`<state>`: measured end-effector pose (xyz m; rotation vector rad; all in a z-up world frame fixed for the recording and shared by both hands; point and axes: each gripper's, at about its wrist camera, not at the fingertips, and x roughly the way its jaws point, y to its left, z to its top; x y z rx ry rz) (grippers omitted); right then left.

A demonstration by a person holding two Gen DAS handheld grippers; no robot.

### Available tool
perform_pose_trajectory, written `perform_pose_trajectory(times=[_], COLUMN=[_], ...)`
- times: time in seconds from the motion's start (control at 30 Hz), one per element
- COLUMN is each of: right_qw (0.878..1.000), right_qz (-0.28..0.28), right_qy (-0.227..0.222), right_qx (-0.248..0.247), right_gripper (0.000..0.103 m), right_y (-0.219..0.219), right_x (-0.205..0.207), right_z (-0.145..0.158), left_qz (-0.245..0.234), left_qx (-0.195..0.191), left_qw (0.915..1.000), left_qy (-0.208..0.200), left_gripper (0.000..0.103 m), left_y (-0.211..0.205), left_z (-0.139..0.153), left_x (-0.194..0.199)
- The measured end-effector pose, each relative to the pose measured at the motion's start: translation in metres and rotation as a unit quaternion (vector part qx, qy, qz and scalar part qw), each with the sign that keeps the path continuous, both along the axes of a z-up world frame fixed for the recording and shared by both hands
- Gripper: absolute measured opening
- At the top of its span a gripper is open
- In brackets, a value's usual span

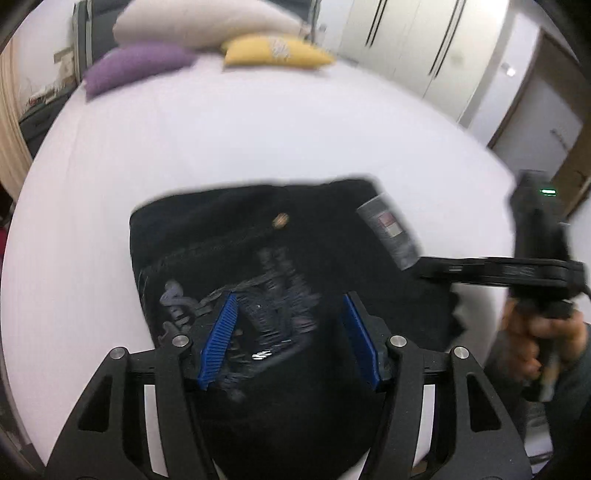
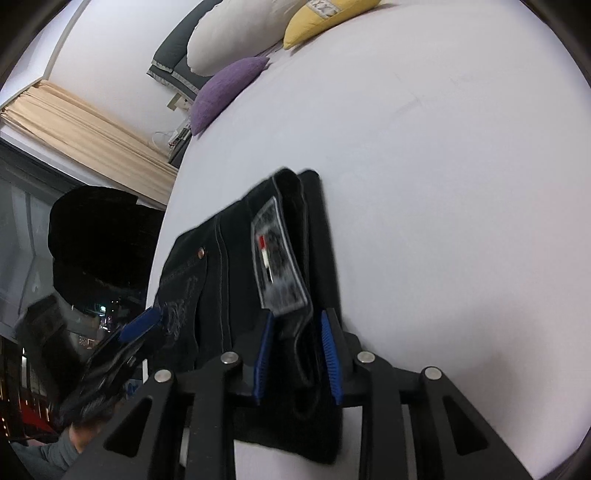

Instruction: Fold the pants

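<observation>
Black pants (image 1: 258, 240), folded into a compact block, lie on the bed (image 1: 258, 129) near its foot edge. A brass rivet (image 1: 279, 220) and grey embroidery (image 1: 280, 295) face up on the denim; a grey woven label (image 1: 391, 230) sits at the waistband end (red mark on it, lettering too blurred to read).

Left gripper (image 1: 290, 343): blue pads set wide, either side of the embroidered patch, cloth filling the gap between them. Whether the pads touch the fabric cannot be told.

Right gripper (image 2: 297, 358): pads (image 2: 264, 354) at a narrower gap, straddling the thick folded waistband edge just below the label. Pads look apart from the cloth on both sides, not clamped. In the left wrist view the right gripper reaches in from the side of the pants, a bare hand (image 1: 543, 339) around its handle.

Beyond the pants: wide stretch of pale sheet, smooth, nothing else on it up to the head of the bed. There, a purple cushion (image 1: 133, 66), a yellow cushion (image 1: 277, 51) and a large white pillow (image 1: 199, 22) behind them.

Room: white wardrobe doors (image 1: 406, 37) past the bed; beige curtain (image 2: 85, 122) and a dark window on the cushion side.
</observation>
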<state>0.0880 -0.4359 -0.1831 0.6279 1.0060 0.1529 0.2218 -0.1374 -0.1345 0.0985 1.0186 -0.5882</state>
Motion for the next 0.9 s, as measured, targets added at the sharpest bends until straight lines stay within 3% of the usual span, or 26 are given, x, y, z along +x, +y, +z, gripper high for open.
perform_pose_trajectory(times=[0.07,0.17,0.27,0.4,0.6,0.8,0.9], right_qw=[1.0,1.0,0.999,0.994,0.997,0.997,0.997], right_qz=[-0.01,-0.018,-0.018,-0.044,0.023,0.067,0.054], right_qy=[0.008,0.014,0.021,0.021,-0.039,-0.014,0.037], right_qx=[-0.003,-0.009,-0.044,-0.096,-0.056,-0.038,-0.034], right_gripper=[0.031,0.031,0.039,0.04,0.041,0.041,0.024], right_y=[-0.004,-0.009,-0.009,-0.012,0.018,0.042,0.033], right_x=[-0.004,-0.01,-0.017,-0.02,0.019,0.075,0.083], right_z=[-0.006,-0.006,0.002,0.026,0.061,0.04,0.006], left_qz=[0.001,0.0,0.002,0.0,0.0,-0.001,-0.003], left_qx=[0.009,0.028,0.027,0.028,0.026,0.023,0.02], left_qw=[0.9997,0.9993,0.9991,0.999,0.9991,0.9991,0.9992], left_qy=[0.024,0.026,0.034,0.035,0.034,0.035,0.033], left_gripper=[0.057,0.057,0.057,0.057,0.057,0.057,0.057], left_y=[0.0,-0.002,-0.002,0.002,0.004,-0.002,-0.002], left_z=[-0.014,-0.022,-0.027,-0.029,-0.029,-0.032,-0.033], left_x=[0.004,0.007,0.018,0.026,0.03,0.013,0.009])
